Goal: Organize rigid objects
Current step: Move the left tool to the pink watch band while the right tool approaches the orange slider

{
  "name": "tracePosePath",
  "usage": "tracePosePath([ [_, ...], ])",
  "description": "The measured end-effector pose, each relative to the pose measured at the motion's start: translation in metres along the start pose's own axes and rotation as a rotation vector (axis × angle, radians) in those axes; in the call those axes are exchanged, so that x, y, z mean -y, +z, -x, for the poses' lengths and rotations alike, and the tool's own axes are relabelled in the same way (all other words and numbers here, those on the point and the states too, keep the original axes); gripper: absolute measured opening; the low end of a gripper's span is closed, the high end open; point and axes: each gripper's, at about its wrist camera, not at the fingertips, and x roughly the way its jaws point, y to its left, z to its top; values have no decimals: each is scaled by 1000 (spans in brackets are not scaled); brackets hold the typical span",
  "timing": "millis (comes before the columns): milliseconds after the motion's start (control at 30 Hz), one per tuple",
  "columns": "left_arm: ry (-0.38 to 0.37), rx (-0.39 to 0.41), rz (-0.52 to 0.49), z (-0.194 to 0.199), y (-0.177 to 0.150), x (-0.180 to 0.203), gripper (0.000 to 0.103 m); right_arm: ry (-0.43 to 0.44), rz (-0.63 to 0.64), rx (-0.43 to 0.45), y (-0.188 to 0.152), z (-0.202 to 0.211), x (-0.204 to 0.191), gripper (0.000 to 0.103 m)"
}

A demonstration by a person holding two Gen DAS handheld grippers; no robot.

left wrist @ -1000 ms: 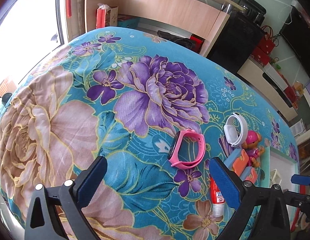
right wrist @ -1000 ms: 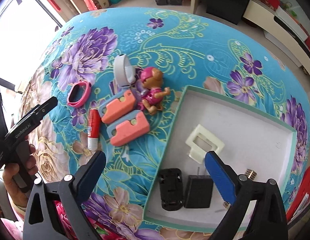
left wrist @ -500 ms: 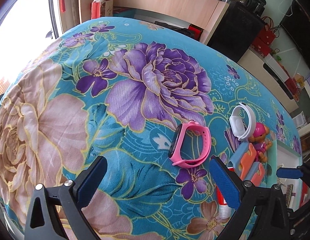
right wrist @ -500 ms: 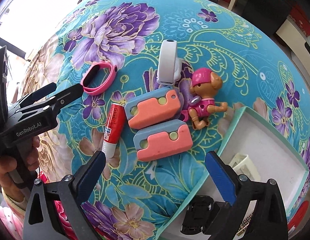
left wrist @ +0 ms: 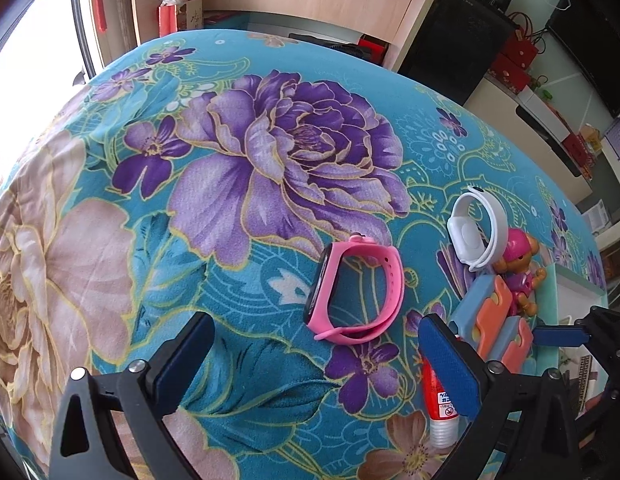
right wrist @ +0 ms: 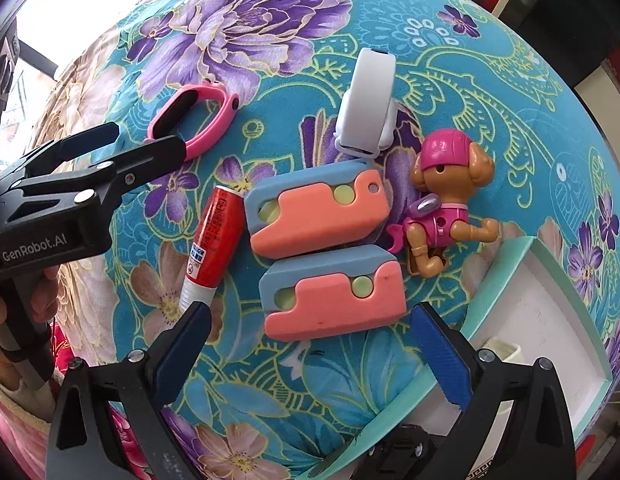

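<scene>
On the floral cloth lie a pink watch band [left wrist: 352, 292] [right wrist: 194, 114], a white watch band [left wrist: 474, 232] [right wrist: 366, 100], two blue-and-salmon toy blocks [right wrist: 318, 210] [right wrist: 334, 292], a red glue stick [right wrist: 214, 236] [left wrist: 440, 404] and a pink-capped toy dog [right wrist: 446, 204] [left wrist: 520, 268]. My left gripper [left wrist: 318, 364] is open and empty, just short of the pink band. My right gripper [right wrist: 310, 350] is open and empty, its jaws either side of the nearer block's front edge.
A white tray with a teal rim [right wrist: 550, 280] lies right of the objects, holding a cream bracket [right wrist: 502, 352]. The left gripper's body [right wrist: 70, 192] shows at the left of the right wrist view. Wooden furniture and a black cabinet [left wrist: 458, 36] stand beyond the table.
Both grippers have moved forward. The right one swung left from over the tray to the toy blocks. The left one came closer to the pink band. Both stayed open.
</scene>
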Motion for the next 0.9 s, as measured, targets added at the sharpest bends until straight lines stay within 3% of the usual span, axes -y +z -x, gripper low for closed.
tracePosePath([
  [667, 139, 15, -67, -26, 11, 16, 102, -34, 8, -12, 22, -44, 15, 100],
  [900, 137, 30, -77, -23, 10, 16, 92, -54, 17, -7, 28, -51, 9, 100],
])
